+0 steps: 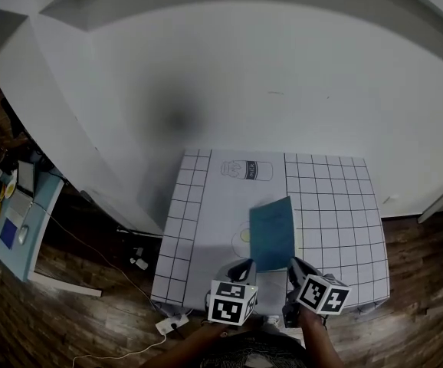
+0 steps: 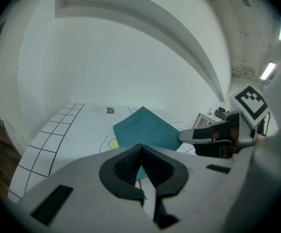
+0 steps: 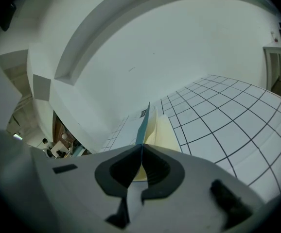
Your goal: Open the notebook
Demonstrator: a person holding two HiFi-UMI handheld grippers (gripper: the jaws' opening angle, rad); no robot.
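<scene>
Two grippers worked the teal notebook [image 1: 271, 234] at the mat's [image 1: 336, 205] lower middle: the right gripper [image 1: 296, 267] pinched the cover [image 3: 144, 125] edge-up above cream pages [image 3: 166, 130], and the left gripper [image 1: 244, 268] seemingly clamped the near corner, so opening was begun but unfinished.

Your two grippers sit side by side at the bottom middle of the head view, both tipped downward. The left gripper [image 1: 244, 267] has its fingers pressed together. The right gripper [image 1: 293, 266] has its fingers pinched on the notebook [image 1: 271, 232] cover, and your right forearm [image 1: 323, 342] comes in from the bottom edge.
</scene>
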